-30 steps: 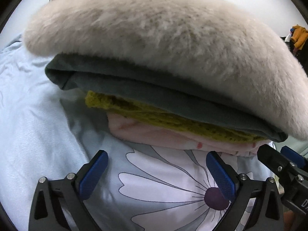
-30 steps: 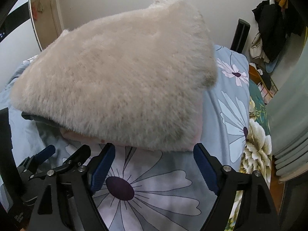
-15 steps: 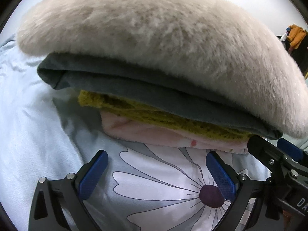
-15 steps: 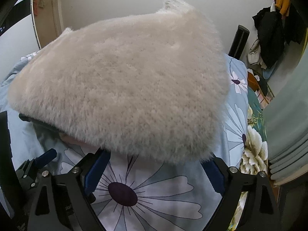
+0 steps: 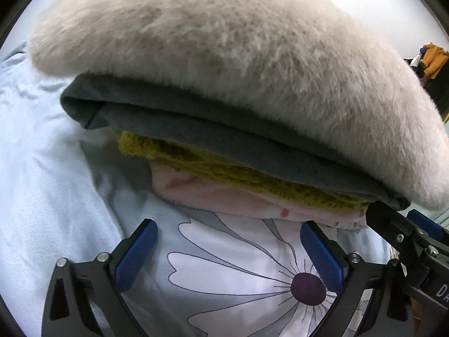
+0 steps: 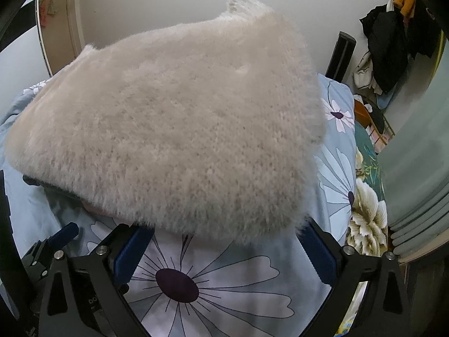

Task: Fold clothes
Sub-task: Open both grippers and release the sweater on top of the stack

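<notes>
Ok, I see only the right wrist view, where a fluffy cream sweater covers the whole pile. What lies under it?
Observer: Directly under the fluffy sweater lies a folded grey-green garment.
Operator: And below that one?
Observer: A mustard knit, then a pale pink garment at the bottom, on the flowered bedsheet.
Operator: Is the left tool holding something?
Observer: No, the left tool is open and empty, just short of the pile.
</notes>
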### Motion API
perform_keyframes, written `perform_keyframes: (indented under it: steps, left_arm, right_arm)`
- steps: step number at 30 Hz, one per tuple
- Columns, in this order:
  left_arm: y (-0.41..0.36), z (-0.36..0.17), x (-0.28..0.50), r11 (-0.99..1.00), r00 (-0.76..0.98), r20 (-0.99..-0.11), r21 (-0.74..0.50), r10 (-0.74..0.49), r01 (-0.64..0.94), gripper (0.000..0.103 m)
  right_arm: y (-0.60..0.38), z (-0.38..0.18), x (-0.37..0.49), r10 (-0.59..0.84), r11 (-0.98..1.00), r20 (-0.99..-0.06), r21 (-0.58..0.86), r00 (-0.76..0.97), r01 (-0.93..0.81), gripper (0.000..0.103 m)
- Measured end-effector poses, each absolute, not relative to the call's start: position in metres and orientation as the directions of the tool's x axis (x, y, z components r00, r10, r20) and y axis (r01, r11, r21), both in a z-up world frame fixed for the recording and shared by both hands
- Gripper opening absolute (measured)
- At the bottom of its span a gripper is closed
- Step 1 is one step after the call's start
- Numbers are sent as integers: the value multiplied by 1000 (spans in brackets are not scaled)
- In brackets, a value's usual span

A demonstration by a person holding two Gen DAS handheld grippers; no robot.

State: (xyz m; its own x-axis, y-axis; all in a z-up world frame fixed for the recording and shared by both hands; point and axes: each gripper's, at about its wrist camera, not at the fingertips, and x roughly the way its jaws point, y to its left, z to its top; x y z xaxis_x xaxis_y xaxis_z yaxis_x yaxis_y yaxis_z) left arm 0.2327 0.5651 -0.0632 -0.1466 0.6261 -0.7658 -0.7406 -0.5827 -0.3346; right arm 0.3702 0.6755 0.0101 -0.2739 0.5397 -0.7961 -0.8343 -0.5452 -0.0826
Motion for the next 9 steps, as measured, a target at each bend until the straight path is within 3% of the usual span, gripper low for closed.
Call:
perform_keyframes:
  steps: [9]
  left_arm:
    - [557,-61,229,-568,-127,-757,-357,641,-741,103]
  right_arm:
    - [671,18,375,542,-538,-786,-51,-299,-841,100]
